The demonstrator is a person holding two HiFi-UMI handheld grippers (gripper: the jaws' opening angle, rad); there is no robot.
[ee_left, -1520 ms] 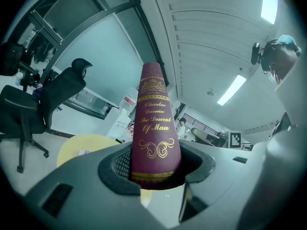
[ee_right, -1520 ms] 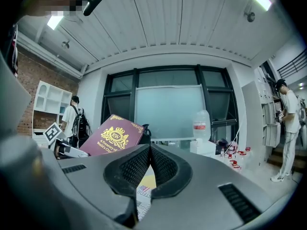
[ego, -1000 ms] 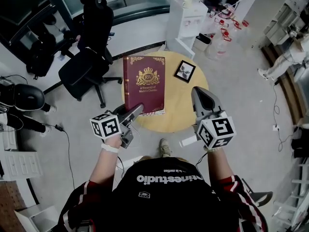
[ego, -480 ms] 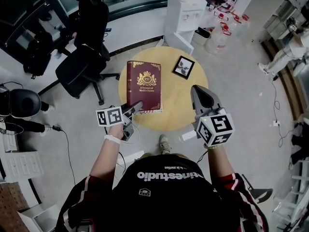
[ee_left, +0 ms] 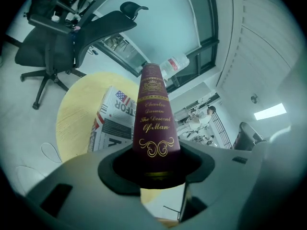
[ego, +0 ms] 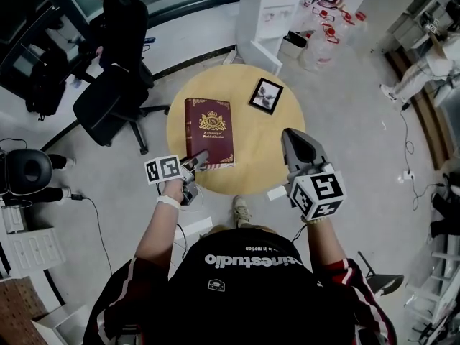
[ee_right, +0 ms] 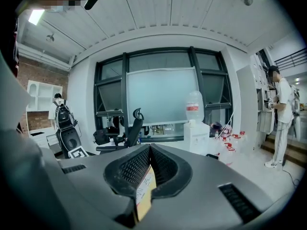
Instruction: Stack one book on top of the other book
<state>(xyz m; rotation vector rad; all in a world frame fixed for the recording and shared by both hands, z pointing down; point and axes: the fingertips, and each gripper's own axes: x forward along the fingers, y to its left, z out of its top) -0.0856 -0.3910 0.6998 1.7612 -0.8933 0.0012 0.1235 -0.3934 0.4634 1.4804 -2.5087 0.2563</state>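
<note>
A maroon book (ego: 210,131) with gold print is level over the left part of the round wooden table (ego: 266,149). My left gripper (ego: 198,158) is shut on its near edge. In the left gripper view its spine (ee_left: 154,119) runs away from the jaws. A second book with a newspaper-print cover (ee_left: 115,119) lies under it on the table. Only a pale edge of that book (ego: 221,166) shows in the head view. Whether the two books touch I cannot tell. My right gripper (ego: 292,135) hangs over the table's near right side, pads together, holding nothing.
A small black-framed picture (ego: 265,95) lies at the table's far right. A black office chair (ego: 108,99) stands left of the table and a white cabinet (ego: 266,13) behind it. A person (ego: 424,70) stands far right. Cables run across the floor.
The maroon book has come down with my left gripper, from raised and tilted to low and flat over the table. The right gripper has sunk a little.
</note>
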